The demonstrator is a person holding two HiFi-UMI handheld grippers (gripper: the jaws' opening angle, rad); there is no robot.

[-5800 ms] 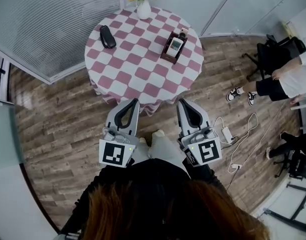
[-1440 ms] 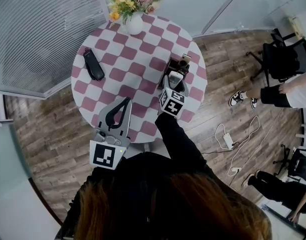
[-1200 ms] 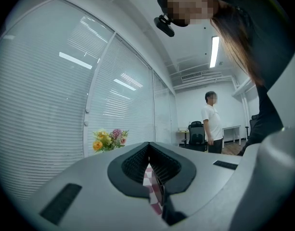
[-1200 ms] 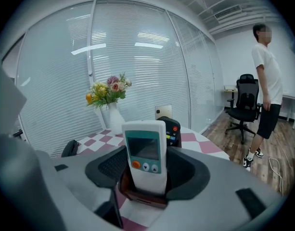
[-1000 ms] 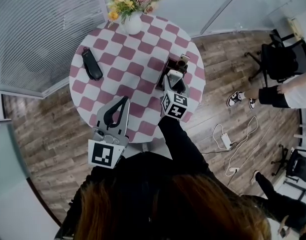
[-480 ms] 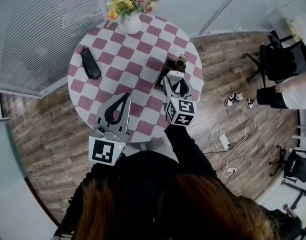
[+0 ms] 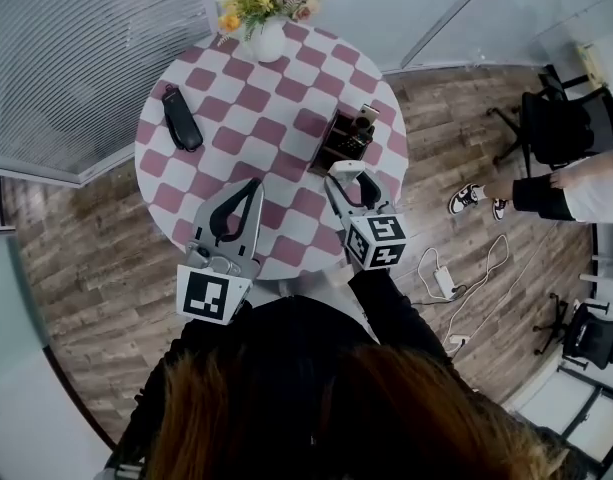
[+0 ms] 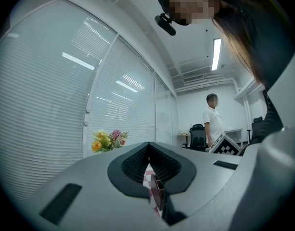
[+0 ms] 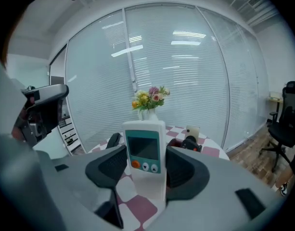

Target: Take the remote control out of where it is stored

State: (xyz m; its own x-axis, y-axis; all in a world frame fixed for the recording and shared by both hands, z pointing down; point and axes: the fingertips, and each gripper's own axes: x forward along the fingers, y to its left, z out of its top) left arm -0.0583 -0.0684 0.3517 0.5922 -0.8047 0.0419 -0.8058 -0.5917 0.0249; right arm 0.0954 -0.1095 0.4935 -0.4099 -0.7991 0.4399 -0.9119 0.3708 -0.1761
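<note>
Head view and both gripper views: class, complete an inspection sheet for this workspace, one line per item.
Surface: round table with a pink-and-white checked cloth.
Job's things: white remote control upright between the right jaws, out of the dark holder.
Clutter: black object; flower vase.
Grippers: right gripper shut on the remote control; left gripper shut, empty.
Cables: white adapter with its cable on the wood floor.
Surroundings: blinds, office chair, a person's legs.

No word, brand or number can be read. The teal screen of the white rectangular remote control (image 9: 145,165) is seen blank. Only black-and-white square patterns are borne by the left marker cube (image 7: 206,295) and the right marker cube (image 7: 378,242).
</note>
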